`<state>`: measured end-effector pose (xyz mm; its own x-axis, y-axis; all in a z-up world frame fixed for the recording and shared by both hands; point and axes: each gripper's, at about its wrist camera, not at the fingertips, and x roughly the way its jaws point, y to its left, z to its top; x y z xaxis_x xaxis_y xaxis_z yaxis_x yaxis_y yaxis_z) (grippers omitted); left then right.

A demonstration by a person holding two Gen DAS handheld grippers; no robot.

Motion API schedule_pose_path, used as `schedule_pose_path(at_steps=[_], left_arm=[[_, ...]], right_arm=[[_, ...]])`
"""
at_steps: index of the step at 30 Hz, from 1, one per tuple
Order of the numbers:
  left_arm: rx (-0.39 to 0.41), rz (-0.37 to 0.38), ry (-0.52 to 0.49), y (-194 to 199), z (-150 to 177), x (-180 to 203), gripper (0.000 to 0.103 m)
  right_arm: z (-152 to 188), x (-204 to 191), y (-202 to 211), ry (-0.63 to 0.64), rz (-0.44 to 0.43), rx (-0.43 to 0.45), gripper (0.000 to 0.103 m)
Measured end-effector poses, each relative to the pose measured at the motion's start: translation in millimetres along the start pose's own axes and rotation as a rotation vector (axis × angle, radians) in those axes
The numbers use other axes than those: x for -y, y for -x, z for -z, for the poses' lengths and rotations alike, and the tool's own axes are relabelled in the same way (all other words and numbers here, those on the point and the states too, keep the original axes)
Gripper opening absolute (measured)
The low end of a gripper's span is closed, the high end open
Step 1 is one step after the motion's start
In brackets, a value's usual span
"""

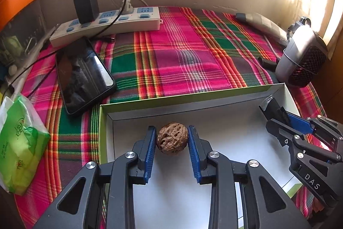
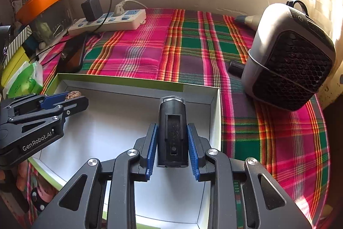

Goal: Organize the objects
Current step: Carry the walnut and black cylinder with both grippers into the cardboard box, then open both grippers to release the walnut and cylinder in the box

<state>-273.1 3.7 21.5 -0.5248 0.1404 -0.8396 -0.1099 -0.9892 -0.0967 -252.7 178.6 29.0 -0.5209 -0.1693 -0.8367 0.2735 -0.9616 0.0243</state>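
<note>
The left gripper (image 1: 172, 138) is closed on a brown walnut (image 1: 172, 138), its blue pads pressing the shell from both sides, and holds it over the left rear part of a shallow white box with a green rim (image 1: 150, 100). The right gripper (image 2: 172, 143) is clamped on a black cylindrical device with a clear end (image 2: 172, 132), held upright between its pads over the right side of the same box. The box lies on a counter covered with a pink, green and orange plaid cloth (image 1: 182, 53). Behind it to the left lie a dark phone (image 1: 83, 76) and a white power strip (image 1: 107, 25) with a black charger (image 1: 85, 6) plugged in; a grey heater (image 2: 289, 57) stands to the right.
</note>
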Motion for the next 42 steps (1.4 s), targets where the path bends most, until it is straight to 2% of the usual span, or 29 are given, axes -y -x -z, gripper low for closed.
schedule_pose_path(at_steps=[11,30,33,37,42], left_arm=[[0.015,-0.034,-0.014,-5,-1,-1,0.028],[0.017,-0.023,-0.002,-5,-2,-1,0.03],[0.026,-0.019,0.001,-2,-2,0,0.033],[0.047,-0.018,0.008,5,-2,-1,0.035],[0.076,-0.002,0.018,21,4,-4,0.036]], right_arm=[[-1,-1,-11,-0.001,0.014,-0.008,0.029],[-1,0,-11,-0.03,0.013,0.009,0.029],[0,2,-9,-0.041,-0.001,0.017,0.033],[2,-1,-4,-0.036,-0.004,0.029,0.046],[7,-2,2,-0.045,-0.003,0.034,0.047]])
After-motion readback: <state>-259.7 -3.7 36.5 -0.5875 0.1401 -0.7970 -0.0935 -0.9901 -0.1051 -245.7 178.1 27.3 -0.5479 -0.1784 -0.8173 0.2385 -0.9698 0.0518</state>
